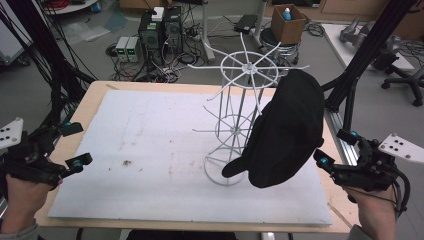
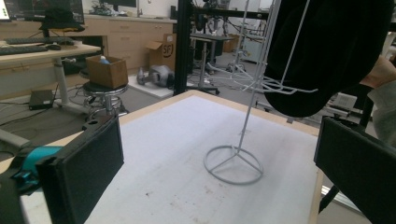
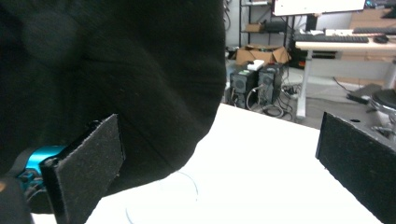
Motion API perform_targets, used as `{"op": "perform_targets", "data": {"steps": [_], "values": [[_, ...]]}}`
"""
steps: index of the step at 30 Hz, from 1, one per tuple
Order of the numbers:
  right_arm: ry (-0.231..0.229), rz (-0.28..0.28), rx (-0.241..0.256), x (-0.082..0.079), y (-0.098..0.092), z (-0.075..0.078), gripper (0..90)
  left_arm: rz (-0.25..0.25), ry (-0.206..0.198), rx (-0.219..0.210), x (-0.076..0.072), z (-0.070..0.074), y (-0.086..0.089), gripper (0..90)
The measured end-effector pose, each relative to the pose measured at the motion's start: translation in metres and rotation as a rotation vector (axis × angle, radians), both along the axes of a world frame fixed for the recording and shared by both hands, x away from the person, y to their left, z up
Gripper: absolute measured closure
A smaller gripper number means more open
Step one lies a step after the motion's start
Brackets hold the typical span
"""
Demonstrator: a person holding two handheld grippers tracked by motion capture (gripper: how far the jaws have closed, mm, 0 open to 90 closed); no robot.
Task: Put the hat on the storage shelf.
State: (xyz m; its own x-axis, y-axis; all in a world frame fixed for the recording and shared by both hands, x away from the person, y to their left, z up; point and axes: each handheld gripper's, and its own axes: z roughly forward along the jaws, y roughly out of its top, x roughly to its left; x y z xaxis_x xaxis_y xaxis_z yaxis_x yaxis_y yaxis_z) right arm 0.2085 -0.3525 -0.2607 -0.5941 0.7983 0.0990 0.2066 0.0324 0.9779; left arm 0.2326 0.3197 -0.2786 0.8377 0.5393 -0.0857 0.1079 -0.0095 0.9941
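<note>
black cap [image 1: 287, 132] | white wire rack [image 1: 235, 125] | white mat [image 1: 150, 150] | tan table [image 1: 90, 102]

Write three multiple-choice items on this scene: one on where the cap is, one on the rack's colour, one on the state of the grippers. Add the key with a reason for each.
1. Where is the cap?
A. Flat on the table
B. Hanging on the rack
C. Held in the right gripper

2. What colour is the rack?
A. White
B. Red
C. Black

3. How do the two grippers stand?
A. Both shut
B. Left gripper shut, right open
C. Both open

Key: 1 B, the cap hangs off the rack's wire arms, above the table. 2 A, its wires and ring base are white. 3 C, each gripper view shows its jaws wide apart with nothing between.
</note>
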Motion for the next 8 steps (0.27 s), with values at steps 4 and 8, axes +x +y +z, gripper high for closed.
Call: {"op": "perform_targets", "data": {"steps": [4,8], "values": [[-0.02,0.019,0.012,-0.004,0.0003,0.0025,0.5,0.001,-0.002,-0.002,0.0001,0.0013,0.0004,1.7],[-0.032,0.049,0.003,-0.0083,0.0037,0.0062,0.5,0.001,-0.004,-0.004,0.001,0.0017,0.0007,1.7]]}}
